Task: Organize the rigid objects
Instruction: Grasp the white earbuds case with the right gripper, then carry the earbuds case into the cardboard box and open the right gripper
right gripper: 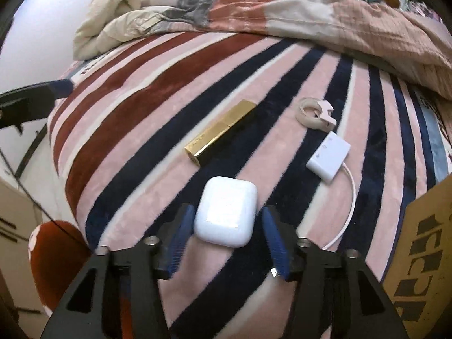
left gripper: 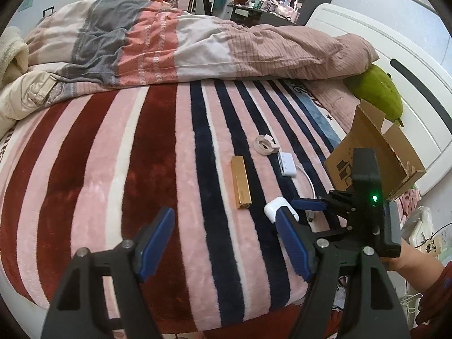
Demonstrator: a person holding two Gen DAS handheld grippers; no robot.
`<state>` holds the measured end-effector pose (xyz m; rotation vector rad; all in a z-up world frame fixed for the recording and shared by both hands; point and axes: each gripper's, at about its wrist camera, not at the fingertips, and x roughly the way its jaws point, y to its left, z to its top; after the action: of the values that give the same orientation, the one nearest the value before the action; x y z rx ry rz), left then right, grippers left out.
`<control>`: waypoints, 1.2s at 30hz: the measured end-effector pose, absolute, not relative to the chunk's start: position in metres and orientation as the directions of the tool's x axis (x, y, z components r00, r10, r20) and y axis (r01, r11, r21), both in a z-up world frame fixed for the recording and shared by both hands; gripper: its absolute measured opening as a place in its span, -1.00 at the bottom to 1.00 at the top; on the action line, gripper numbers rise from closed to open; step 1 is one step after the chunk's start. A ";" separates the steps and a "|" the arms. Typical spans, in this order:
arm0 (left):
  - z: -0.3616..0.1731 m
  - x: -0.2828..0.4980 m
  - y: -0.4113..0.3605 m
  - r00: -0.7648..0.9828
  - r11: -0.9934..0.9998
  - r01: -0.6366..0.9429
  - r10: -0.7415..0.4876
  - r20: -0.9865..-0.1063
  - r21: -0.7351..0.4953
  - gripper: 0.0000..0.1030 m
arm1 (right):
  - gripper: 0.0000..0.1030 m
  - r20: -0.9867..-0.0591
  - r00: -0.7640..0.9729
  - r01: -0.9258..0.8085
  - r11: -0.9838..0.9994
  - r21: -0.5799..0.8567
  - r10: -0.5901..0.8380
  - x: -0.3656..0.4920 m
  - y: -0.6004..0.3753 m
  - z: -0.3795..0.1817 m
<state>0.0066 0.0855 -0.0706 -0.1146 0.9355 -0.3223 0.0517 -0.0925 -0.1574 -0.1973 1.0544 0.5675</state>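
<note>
My right tool [right gripper: 223,238] spread wide, straddling small white rounded plastic earbud case [right gripper: 226,212] on striped bed blanket [right gripper: 141,107]; case dead ahead between pads, untouched; left tool [left gripper: 223,243] wide, empty, farther off; brown cardboard box [right gripper: 423,254] at right

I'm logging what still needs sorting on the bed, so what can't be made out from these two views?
- Inside of the cardboard box: left view shows only its flaps; right view's edge cuts it off.
- Earbud case: half hidden behind the left gripper's finger in the left view.
- Adapter cable plug: hidden behind the right gripper finger.
- Gold tube lettering: too small.
</note>
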 end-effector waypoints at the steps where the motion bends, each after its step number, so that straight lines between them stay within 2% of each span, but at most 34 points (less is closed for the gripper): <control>1: -0.072 0.007 0.085 0.546 0.946 0.223 -0.320 -0.774 -0.234 0.38 | 0.07 -0.864 0.362 -0.523 0.843 0.122 0.349 0.054 -0.092 -0.159; 4: -0.074 0.007 0.084 0.538 0.946 0.220 -0.320 -0.780 -0.236 0.38 | 0.07 -0.860 0.382 -0.525 0.845 0.099 0.338 0.051 -0.088 -0.162; 5: -0.075 0.007 0.084 0.534 0.946 0.218 -0.322 -0.781 -0.241 0.38 | -0.01 -0.861 0.392 -0.532 0.843 0.077 0.326 0.049 -0.085 -0.163; 6: -0.076 0.007 0.084 0.531 0.945 0.217 -0.325 -0.782 -0.246 0.38 | -0.20 -0.859 0.403 -0.540 0.840 0.055 0.316 0.048 -0.083 -0.162; 10: -0.073 0.008 0.075 0.513 0.929 0.245 -0.367 -0.776 -0.278 0.38 | -0.21 -0.843 0.435 -0.576 0.818 0.011 0.317 0.039 -0.079 -0.152; 17: -0.051 0.025 0.041 0.471 0.868 0.325 -0.493 -0.732 -0.376 0.38 | -0.24 -0.752 0.491 -0.647 0.762 0.024 0.441 0.011 -0.092 -0.089; 21: -0.037 0.028 0.031 0.504 0.884 0.319 -0.464 -0.729 -0.342 0.38 | -0.24 -0.729 0.497 -0.670 0.742 0.022 0.471 0.005 -0.104 -0.064; 28: -0.054 0.019 0.051 0.501 0.920 0.235 -0.391 -0.772 -0.313 0.38 | -0.24 -0.802 0.391 -0.649 0.753 0.108 0.452 0.026 -0.107 -0.120; 33: -0.062 0.015 0.058 0.495 0.925 0.220 -0.380 -0.781 -0.310 0.38 | -0.22 -0.845 0.371 -0.624 0.777 0.080 0.385 0.030 -0.107 -0.154; 34: -0.062 0.015 0.059 0.496 0.925 0.218 -0.381 -0.781 -0.312 0.38 | -0.19 -0.853 0.376 -0.620 0.782 0.060 0.363 0.030 -0.107 -0.157; 36: -0.063 0.014 0.061 0.496 0.924 0.217 -0.382 -0.780 -0.314 0.38 | 0.03 -0.857 0.393 -0.621 0.784 0.020 0.334 0.027 -0.107 -0.160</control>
<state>0.0144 0.0610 -0.0627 -0.1831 0.9884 -0.3652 0.0270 -0.1074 -0.1601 -0.3269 0.9960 0.6194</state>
